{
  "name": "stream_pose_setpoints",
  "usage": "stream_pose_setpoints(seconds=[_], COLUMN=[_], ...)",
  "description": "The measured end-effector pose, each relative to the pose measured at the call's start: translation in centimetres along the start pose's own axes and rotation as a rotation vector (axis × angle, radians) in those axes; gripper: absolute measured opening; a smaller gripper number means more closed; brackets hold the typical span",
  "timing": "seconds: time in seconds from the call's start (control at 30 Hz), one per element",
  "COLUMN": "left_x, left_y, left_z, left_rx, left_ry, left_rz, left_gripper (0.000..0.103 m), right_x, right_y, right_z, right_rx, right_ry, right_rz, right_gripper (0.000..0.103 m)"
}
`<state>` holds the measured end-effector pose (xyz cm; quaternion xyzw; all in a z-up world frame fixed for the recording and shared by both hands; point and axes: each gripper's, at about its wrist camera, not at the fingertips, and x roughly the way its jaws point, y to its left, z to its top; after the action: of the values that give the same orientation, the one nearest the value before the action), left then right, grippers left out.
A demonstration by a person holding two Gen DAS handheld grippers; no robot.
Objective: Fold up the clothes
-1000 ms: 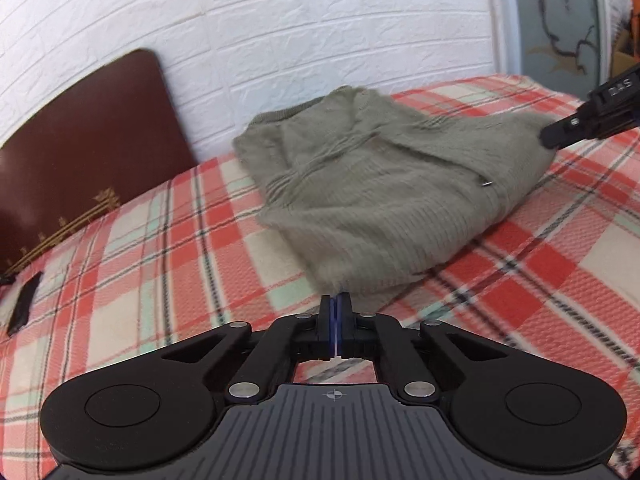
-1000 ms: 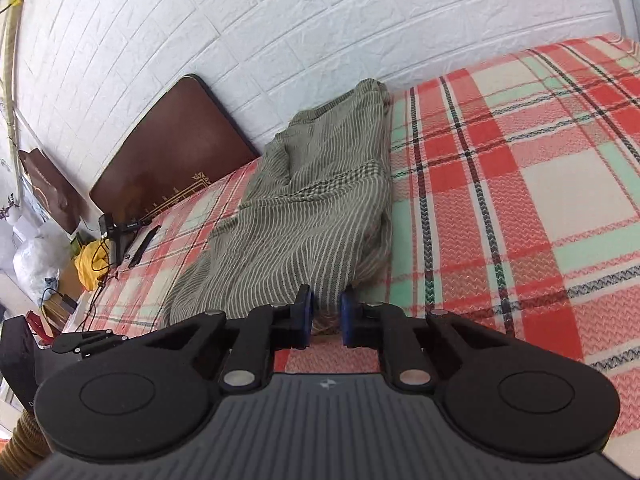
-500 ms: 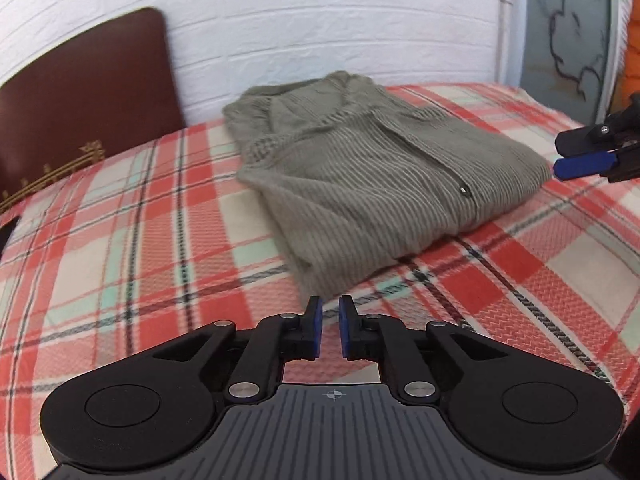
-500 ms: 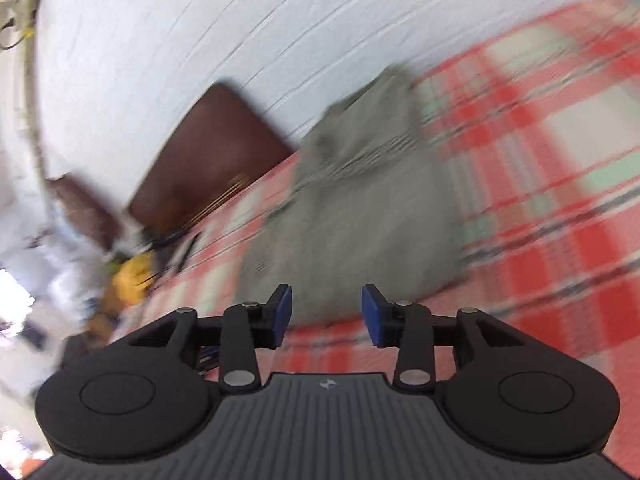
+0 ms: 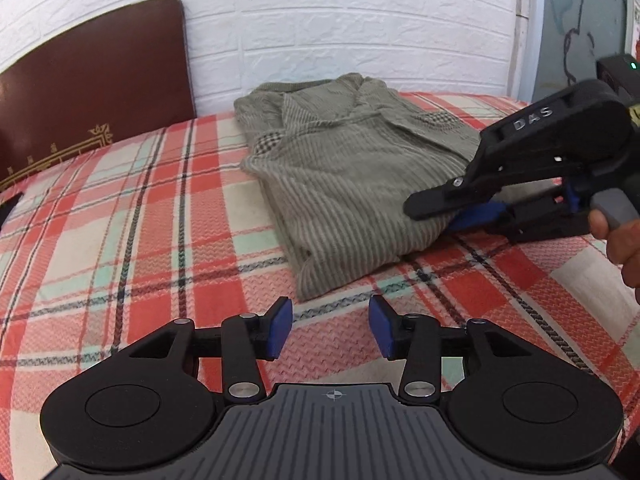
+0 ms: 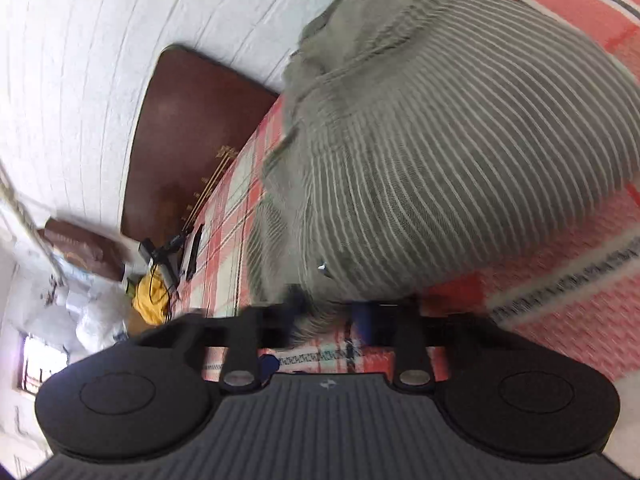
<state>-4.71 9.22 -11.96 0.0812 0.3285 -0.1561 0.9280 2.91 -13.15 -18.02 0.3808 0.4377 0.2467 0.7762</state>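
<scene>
Bed edges: the plaid bedspread (image 5: 120, 216) runs up to a white brick wall (image 5: 340, 20) on the far side and a dark brown headboard (image 5: 92, 80) at far left.
Open room: wide bare plaid to the left of the garment and in front of it; a narrower strip lies to its right, where the right tool comes in.
Far-left clutter: in the right wrist view, small dark items (image 6: 176, 248) sit at the bed's edge by the headboard, with a yellow heap (image 6: 150, 296) beyond them.
Garment place: the grey-green striped shirt (image 5: 352, 168) lies folded on the bedspread, its far end close to the wall.
Garment look: thin pale stripes, collar end far, a checked patch near the collar, a small button on the front; its near edge is a rounded fold.
Left gripper (image 5: 330, 330): jaws opening, nothing between the blue pads, just short of the shirt's near corner.
Right gripper (image 5: 448, 216): jaws closing over the shirt's right edge, with cloth between them; the blur hides whether the pads press yet.
Hand (image 5: 624, 240): grips the right tool's trigger at the right border.
</scene>
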Motion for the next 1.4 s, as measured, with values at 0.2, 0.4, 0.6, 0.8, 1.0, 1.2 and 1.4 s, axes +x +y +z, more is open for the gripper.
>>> stream_pose_setpoints(seconds=[0.2,0.4,0.6,0.8,1.0,1.2,1.4], left_x=[0.0,1.1,0.5,0.4,0.5,-0.1,-0.5], left_y=[-1.3,-1.8,-0.9,-0.1,0.6,2.2,5.8], left_z=[1.6,2.6,3.1,2.9,2.5,3.0,1.4], left_rx=[0.024,0.047,0.042,0.027,-0.001,-0.07,-0.218], left_ry=[-0.076,-0.088,-0.105,-0.093,-0.078,-0.099,-0.042], left_rz=[0.003,0.069,0.074,0.079,0.093,0.11,0.152], left_gripper=[0.063,0.03,0.003,0.003,0.001,0.0,0.0], right_x=[-0.8,-1.0,-1.1,-0.9,-1.1,-1.3,-1.4], right_y=[2.1,2.6,2.9,2.8,2.9,3.0,2.3], right_z=[1.4,2.1,2.4,2.3,2.4,2.5,1.6], right_rx=[-0.056,-0.062,-0.073,-0.06,-0.053,-0.05,-0.08], right_ry=[-0.042,-0.052,-0.058,-0.056,-0.064,-0.075,-0.037], right_rz=[0.053,0.071,0.076,0.083,0.09,0.101,0.057], right_gripper=[0.016,0.016,0.015,0.015,0.015,0.015,0.016])
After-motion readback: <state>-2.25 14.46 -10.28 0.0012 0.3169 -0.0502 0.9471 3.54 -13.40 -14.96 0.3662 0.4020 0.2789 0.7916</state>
